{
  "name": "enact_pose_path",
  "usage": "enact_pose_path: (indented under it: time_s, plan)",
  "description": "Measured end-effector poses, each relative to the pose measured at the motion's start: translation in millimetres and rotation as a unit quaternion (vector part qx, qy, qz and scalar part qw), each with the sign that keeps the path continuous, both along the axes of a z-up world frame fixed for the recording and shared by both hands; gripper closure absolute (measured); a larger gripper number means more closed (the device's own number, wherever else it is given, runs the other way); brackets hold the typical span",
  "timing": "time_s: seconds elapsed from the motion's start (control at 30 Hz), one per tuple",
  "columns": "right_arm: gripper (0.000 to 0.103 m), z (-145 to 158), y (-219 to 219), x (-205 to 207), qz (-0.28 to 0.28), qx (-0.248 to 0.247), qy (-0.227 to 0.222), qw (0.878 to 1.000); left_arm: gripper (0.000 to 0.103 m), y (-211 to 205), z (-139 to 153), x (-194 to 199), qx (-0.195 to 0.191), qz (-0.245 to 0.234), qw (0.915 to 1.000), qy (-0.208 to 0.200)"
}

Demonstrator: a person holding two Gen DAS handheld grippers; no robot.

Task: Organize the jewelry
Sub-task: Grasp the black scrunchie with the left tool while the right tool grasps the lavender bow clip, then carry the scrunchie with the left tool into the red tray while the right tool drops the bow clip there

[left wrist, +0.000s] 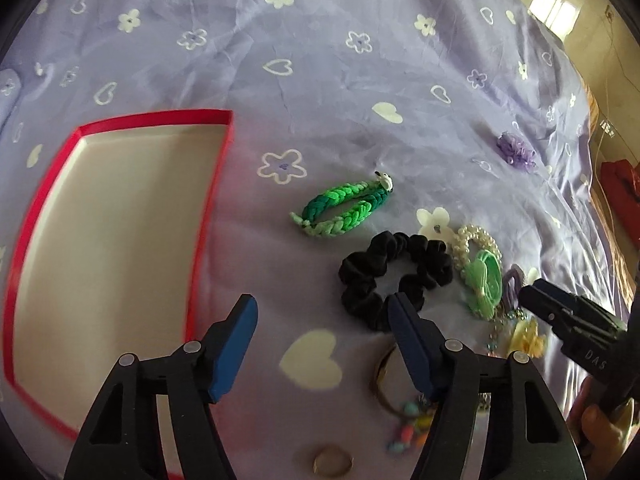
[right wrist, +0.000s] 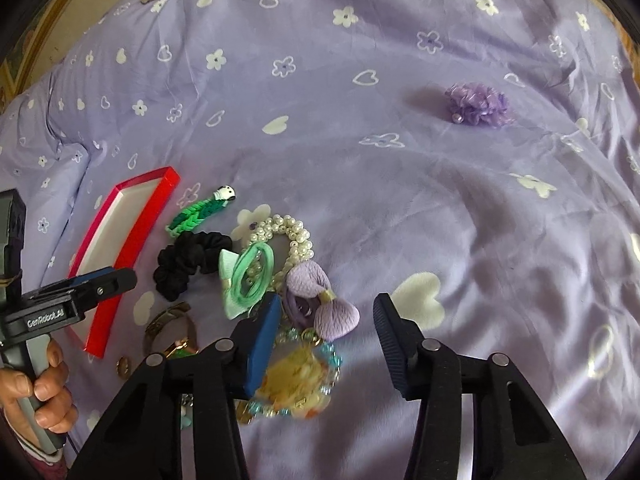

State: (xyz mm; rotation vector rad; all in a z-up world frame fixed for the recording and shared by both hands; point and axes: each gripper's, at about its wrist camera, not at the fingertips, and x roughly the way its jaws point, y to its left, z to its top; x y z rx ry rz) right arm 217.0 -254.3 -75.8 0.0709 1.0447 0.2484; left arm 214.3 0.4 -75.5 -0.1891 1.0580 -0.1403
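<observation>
My left gripper hangs open over the lilac bedsheet, its right finger beside a black scrunchie, with nothing between the pads. Left of it lies an open red box with a white inside. A green braided bracelet lies beyond the scrunchie. My right gripper is open above the jewelry pile. A purple bow hair tie sits between its fingers, and the pads are not pressing on it. A mint bow tie, a pearl bracelet and a yellow beaded piece crowd around it.
A purple fabric flower lies alone far to the right. A gold bangle and a small ring lie near the box's near end. A hand holds the left gripper's handle. The sheet ends at a wall on the left.
</observation>
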Motion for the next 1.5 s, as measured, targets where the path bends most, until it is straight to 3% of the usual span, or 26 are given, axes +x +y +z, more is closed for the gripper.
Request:
enact_pose_path:
  time_s: [0.13,0.23,0.3,0.4,0.73,1.17,1.5]
  plan:
    - [0.067,-9.1,1.4,6.1,0.004,0.0,0.009,1.0,0.047,-8.7,-18.1,19.2,-0.001,-0.014,0.9998,0.017]
    - [0.08,-12.3,-0.9,7.9,-0.001,0.002,0.011,1.0,0.069,-14.7,-29.6,28.3,-0.002,-0.027,0.9994,0.024]
    - [0.083,-11.0,-3.2,7.5,-0.005,0.007,0.008,1.0,0.085,-17.5,-31.1,31.4,-0.006,-0.034,0.9992,0.02]
    - [0.085,-6.0,-6.5,6.0,-0.01,0.011,0.0,1.0,0.09,-19.5,-29.8,31.2,-0.01,-0.041,0.999,0.014]
    - [0.086,19.4,16.6,-4.7,0.016,0.063,-0.017,0.998,0.093,13.4,11.2,-19.0,-0.033,-0.016,0.9987,-0.035]
    - [0.086,21.1,117.1,-20.0,0.118,0.096,-0.002,0.988,0.093,103.4,50.3,-103.9,-0.054,0.067,0.9944,-0.061]
    - [0.085,19.1,198.9,-23.4,0.188,0.111,0.01,0.976,0.093,162.6,55.4,-128.9,-0.053,0.126,0.9884,-0.065]
